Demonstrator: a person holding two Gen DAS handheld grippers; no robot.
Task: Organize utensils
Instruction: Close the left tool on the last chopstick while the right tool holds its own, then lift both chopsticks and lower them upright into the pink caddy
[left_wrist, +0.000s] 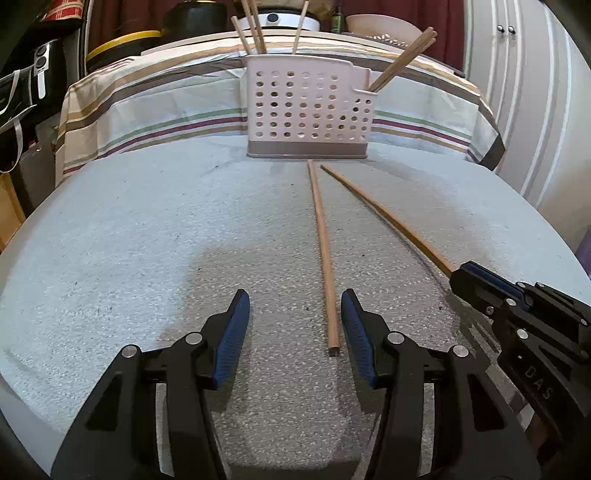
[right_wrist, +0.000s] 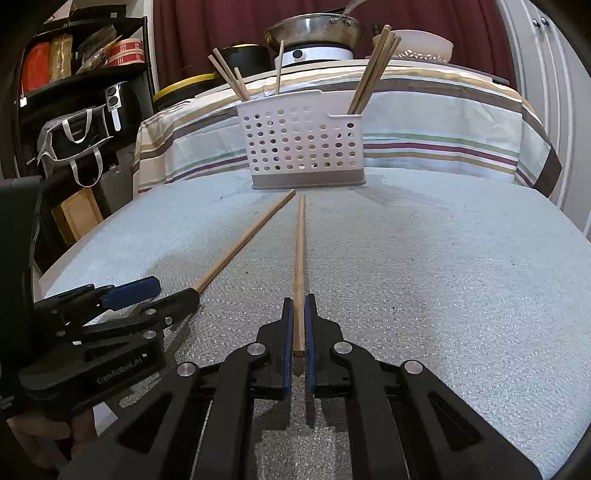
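Closest to the lens, the left gripper had its blue-padded fingers spread apart, with the near end of one chopstick lying on the table between them, much nearer the right pad; I couldn't tell if it touched. Just to the right of that, the second chopstick ran up toward the caddy, and the right gripper had its fingers pressed together, pinching that stick's near end. Both sticks lay flat on the speckled foam-like cover, their far tips close together just in front of the white perforated caddy. Inside it, a few chopsticks stood in the main section and another bundle leaned in the small side pocket on the right. Behind it was a striped cloth.
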